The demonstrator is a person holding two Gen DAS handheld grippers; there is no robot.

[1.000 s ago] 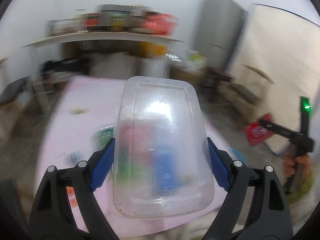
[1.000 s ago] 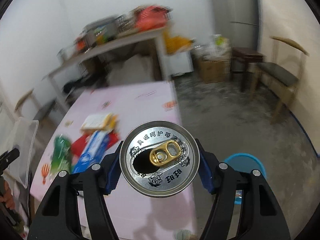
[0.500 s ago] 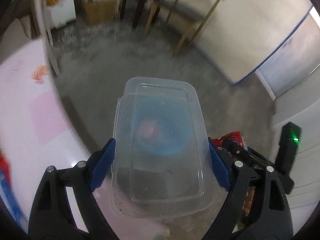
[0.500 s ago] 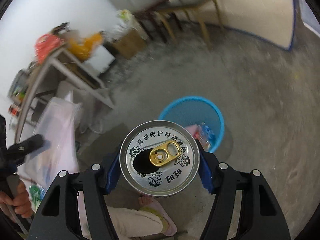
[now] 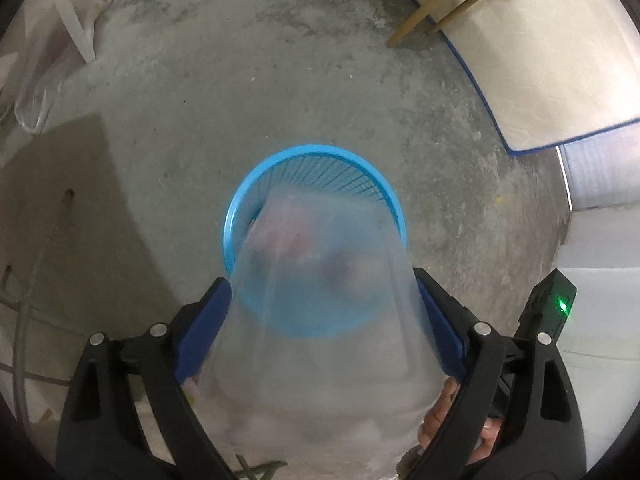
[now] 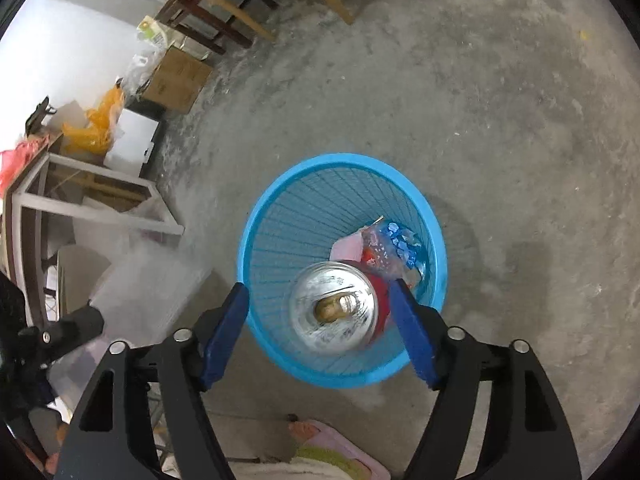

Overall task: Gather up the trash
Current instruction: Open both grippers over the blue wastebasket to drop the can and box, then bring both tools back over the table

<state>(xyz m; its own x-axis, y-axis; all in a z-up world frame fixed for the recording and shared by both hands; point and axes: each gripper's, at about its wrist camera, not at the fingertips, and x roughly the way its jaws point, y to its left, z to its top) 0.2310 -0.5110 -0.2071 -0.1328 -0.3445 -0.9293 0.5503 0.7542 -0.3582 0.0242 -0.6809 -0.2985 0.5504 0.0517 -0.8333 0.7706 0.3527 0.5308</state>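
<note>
Release over the blue basket (image 6: 256, 240) is the step: right claw (image 6: 320, 312) gapes, can (image 6: 334, 308) blurred above the basket's mouth; left claw (image 5: 324, 316) spread around the blurred plastic container (image 5: 320, 320). Centre both inside the rim.

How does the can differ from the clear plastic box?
The can is round, opaque, shiny metal; the clear box is boxy and see-through. The can sits free, with gaps to both fingers of the open right gripper; the box spans the whole gap between the left gripper's fingers. Both look blurred, above the blue basket.
</note>
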